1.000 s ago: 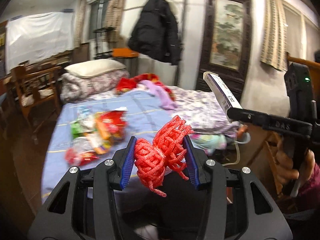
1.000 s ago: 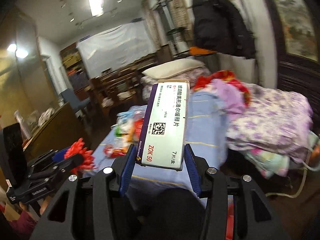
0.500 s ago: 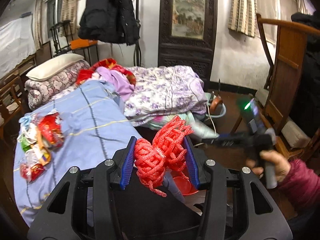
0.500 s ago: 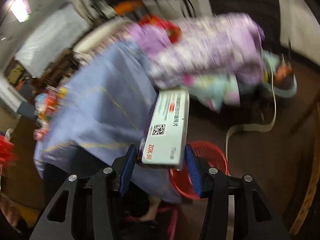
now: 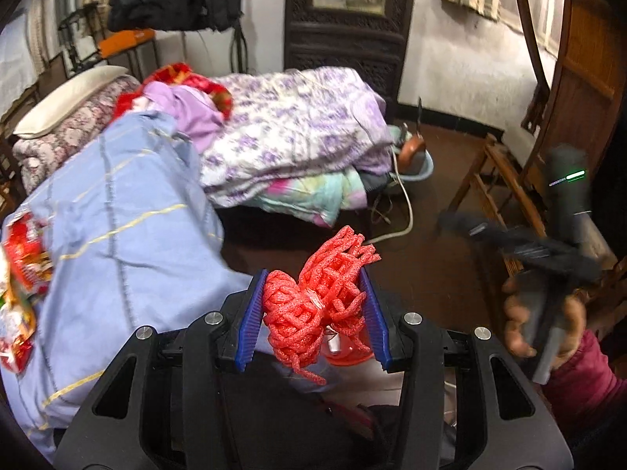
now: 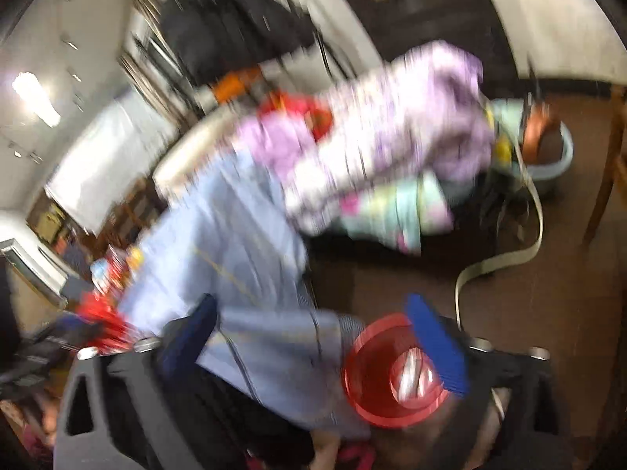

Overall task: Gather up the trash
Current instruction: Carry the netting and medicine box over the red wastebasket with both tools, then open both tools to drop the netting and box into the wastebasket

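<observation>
Clamping the red foam net (image 5: 317,305) between my left jaws, I hold it above the red basket (image 6: 392,372), which sits on the floor below my right jaws. Those right jaws are opening, nothing between them. Beyond both lies the bed (image 5: 117,235), with snack wrappers (image 5: 23,258) far left.

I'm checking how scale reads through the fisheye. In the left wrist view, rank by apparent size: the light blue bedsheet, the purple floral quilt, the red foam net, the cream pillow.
1. Light blue bedsheet
2. Purple floral quilt
3. Red foam net, enlarged by nearness to the camera
4. Cream pillow, shrunk by distance
</observation>
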Demonstrator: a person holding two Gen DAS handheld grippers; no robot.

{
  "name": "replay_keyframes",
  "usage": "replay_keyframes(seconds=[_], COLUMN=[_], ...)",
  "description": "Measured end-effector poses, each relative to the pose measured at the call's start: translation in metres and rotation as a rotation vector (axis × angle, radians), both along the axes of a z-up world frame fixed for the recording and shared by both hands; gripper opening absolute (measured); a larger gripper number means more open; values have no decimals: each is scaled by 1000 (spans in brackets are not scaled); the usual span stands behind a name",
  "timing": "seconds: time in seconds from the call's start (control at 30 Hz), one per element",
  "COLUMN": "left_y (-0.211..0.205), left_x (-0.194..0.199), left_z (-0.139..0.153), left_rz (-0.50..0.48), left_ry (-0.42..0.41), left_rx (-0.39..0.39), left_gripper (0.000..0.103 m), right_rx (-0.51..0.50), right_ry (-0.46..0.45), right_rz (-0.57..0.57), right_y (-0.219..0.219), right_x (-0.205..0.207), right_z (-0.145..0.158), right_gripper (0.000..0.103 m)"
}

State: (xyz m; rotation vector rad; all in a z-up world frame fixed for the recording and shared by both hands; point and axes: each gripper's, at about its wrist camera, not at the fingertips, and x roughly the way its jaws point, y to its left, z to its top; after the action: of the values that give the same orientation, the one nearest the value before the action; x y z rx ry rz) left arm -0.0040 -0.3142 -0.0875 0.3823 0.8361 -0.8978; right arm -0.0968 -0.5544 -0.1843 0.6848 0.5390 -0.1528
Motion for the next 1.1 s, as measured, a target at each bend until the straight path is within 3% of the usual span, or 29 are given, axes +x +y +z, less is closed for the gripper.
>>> replay_keyframes(seconds=[0.1,0.3,0.37,0.53,0.63,0.7,0.73,0.9,1.03,1.1], left_y=[-28,-74,-83,-106,-119,-126,-128,-138,-141,-142], left_x=[-1,-3,0,4,7,10,13,22,20,18], left_z=[-16,-59,-74,-112,-138,-152,-160,-173,-158,-149], left_rz=[-35,-85,-90,-107,-122,-118,-111,-92,-98,-97], left_ry=[28,67,94,162,209,238,262,311,270,250], left_rx=[38,134,158,227,291,322,334,356,333,316], left_gripper=[47,47,47,47,48,48,49,53,83,86], right_rx=[78,459,560,456,177,41,16,13,23,-2], right_ry=[-106,-261,-302,-283,-47,72,89,161,179,202], right_rz=[1,75,45,-111,-220,-258,-257,-215,-201,-193], right_y=[-7,-27,-33,-42,-41,-40,-39,-44,-46,-46], right_x=[-16,-30,-36,-46,-39,-40,-41,-41,-35,-32], right_z=[14,-9,-17,-8,-3,-11,-16,-38,-43,-42], right_gripper=[98,98,98,98,98,98,98,98,98,98])
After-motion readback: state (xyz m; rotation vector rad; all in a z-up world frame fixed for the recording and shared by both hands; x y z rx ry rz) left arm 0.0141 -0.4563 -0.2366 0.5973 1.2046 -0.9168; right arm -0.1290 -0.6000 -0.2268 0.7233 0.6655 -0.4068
